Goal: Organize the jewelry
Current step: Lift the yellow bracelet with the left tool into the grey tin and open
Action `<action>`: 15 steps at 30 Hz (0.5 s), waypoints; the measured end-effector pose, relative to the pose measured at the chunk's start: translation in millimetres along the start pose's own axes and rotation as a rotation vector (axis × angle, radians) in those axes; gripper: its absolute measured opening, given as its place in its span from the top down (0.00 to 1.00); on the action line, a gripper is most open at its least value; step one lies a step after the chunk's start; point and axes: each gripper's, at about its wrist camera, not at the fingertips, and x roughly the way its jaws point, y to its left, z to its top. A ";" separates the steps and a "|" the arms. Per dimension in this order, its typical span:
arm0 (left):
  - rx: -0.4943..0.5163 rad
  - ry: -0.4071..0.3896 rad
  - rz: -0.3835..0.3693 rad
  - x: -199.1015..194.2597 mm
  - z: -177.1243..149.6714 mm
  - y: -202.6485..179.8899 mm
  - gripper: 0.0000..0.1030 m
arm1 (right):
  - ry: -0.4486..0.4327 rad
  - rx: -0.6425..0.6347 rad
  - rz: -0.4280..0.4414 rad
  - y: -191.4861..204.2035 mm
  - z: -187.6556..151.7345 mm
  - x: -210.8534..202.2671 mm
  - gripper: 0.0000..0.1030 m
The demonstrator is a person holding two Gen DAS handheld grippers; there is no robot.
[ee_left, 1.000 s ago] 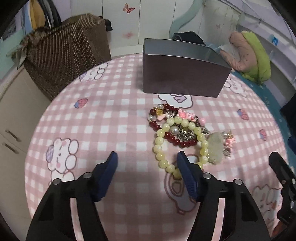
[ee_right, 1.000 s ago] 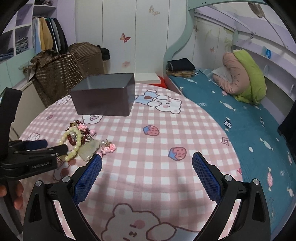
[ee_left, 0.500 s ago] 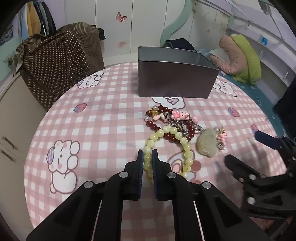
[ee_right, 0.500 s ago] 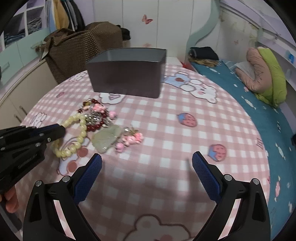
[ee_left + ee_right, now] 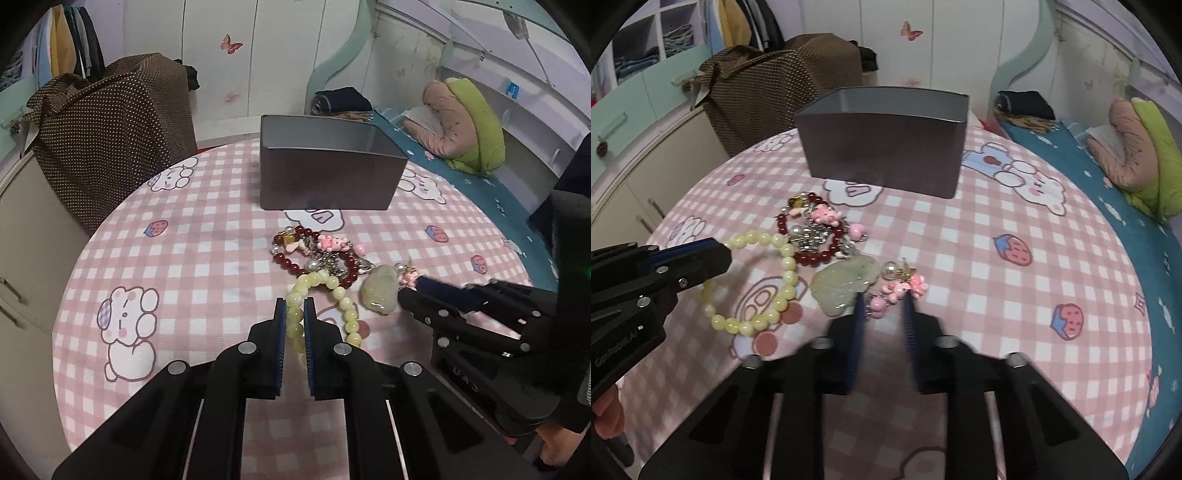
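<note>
Yellow bead bracelet (image 5: 334,295) between left tool (image 5: 294,306) fingers

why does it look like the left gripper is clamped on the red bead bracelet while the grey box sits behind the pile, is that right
Not quite. In the left wrist view the left gripper is clamped on the yellow bead bracelet, not the red bead bracelet. The grey box does sit behind the pile.
</note>
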 end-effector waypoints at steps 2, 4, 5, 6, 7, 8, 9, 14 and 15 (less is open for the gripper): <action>0.002 -0.006 -0.008 -4.4 0.5 -1.3 0.92 | -0.005 0.005 0.017 -2.4 -1.9 -0.8 0.89; 0.003 -0.010 -0.019 -9.7 1.7 -2.8 0.92 | -0.008 0.021 0.034 -7.0 -4.5 -4.1 0.89; 0.003 -0.011 -0.022 -11.8 2.1 -3.4 0.92 | -0.013 0.034 0.046 -9.9 -5.7 -7.0 0.89; 0.002 -0.013 -0.025 -14.2 2.5 -4.1 0.92 | -0.019 0.042 0.050 -12.2 -6.8 -10.4 0.89; 0.001 -0.016 -0.036 -17.9 3.4 -5.1 0.92 | -0.029 0.050 0.053 -14.4 -7.5 -15.5 0.89; 0.000 -0.016 -0.049 -20.6 4.4 -6.1 0.92 | -0.041 0.061 0.062 -17.1 -7.8 -21.3 0.89; 0.000 -0.017 -0.063 -23.6 6.0 -7.4 0.92 | -0.049 0.073 0.076 -19.3 -7.7 -26.4 0.89; 0.014 -0.040 -0.087 -37.7 18.4 -13.8 0.92 | -0.088 0.122 0.150 -29.6 -1.3 -49.1 0.89; 0.019 -0.048 -0.086 -40.9 21.6 -15.5 0.92 | -0.095 0.126 0.156 -30.5 -0.1 -52.7 0.89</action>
